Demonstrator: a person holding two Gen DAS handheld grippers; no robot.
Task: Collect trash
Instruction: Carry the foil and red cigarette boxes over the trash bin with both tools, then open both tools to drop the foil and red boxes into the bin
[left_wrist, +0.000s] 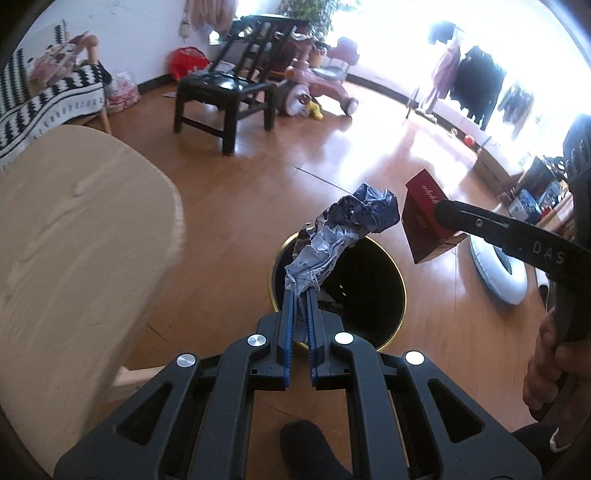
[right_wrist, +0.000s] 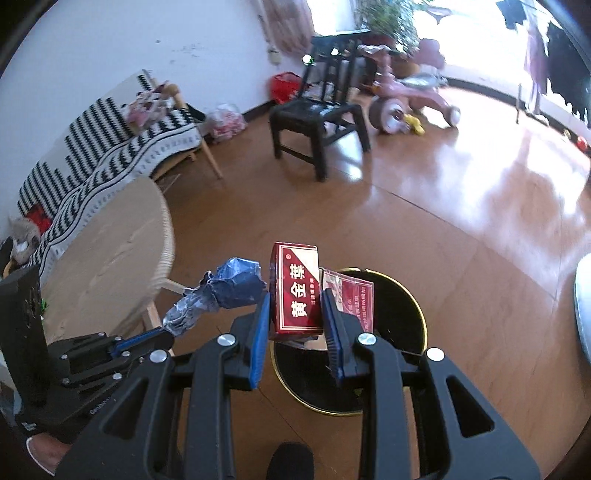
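Over the wooden floor (right_wrist: 424, 221), only the right view shows the red box's (right_wrist: 299, 291) lettering.

My left tool (left_wrist: 301, 295) points steeply downward, its blue-padded fingers (left_wrist: 290, 317) pressed almost together on the tail of a crumpled wrapper (left_wrist: 343, 229) that sticks out past the tips. My right tool (right_wrist: 295, 314) is tilted down too, its fingers (right_wrist: 260, 332) standing partly apart and clamped on both sides of a red carton (right_wrist: 297, 291) held upright between them. In the left wrist view my right hand (left_wrist: 550, 373) wraps the right tool's handle at the frame's right edge. The two tools sit side by side, tips near each other.
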